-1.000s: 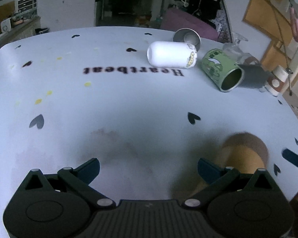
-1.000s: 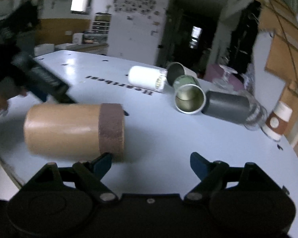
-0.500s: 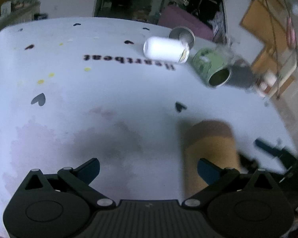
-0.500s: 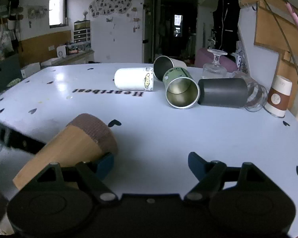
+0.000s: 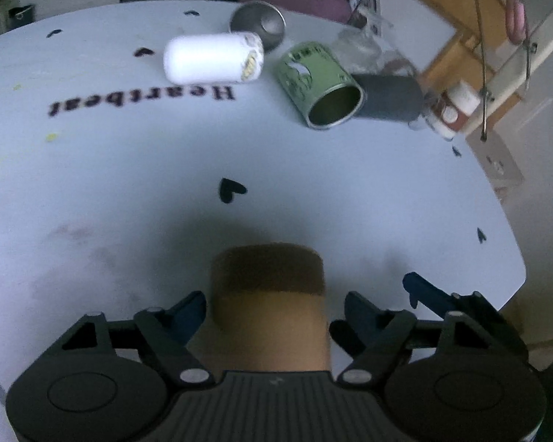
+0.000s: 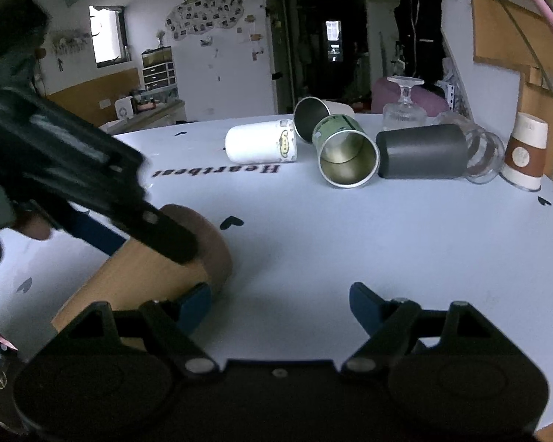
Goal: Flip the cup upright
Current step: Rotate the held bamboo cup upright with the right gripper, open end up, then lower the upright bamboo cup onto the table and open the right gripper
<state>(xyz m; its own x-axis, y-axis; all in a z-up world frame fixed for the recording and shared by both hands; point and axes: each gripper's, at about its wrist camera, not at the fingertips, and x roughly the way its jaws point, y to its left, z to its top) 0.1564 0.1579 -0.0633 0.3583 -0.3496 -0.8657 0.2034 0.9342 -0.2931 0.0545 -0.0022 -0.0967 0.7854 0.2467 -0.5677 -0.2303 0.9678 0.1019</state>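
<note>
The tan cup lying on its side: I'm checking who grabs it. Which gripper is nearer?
Left. The left gripper straddles the tan cup; the right gripper sits just beside it.

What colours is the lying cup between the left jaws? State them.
The cup is tan with a darker brown band at its far end; the left wrist view shows it best.

Tan cup (image 5: 269, 309) with brown band; white table (image 5: 129, 169), black hearts.

The tan cylindrical cup (image 5: 269, 313) looks matt like wood or card, its brown band (image 6: 212, 243) slightly rough. The pale blue table (image 6: 350, 243) is smooth with a soft sheen. The green-printed metal cup (image 6: 344, 154) shines inside; the dark grey tumbler (image 6: 422, 151) is matt; the stemmed glass (image 6: 403, 107) is clear.
</note>
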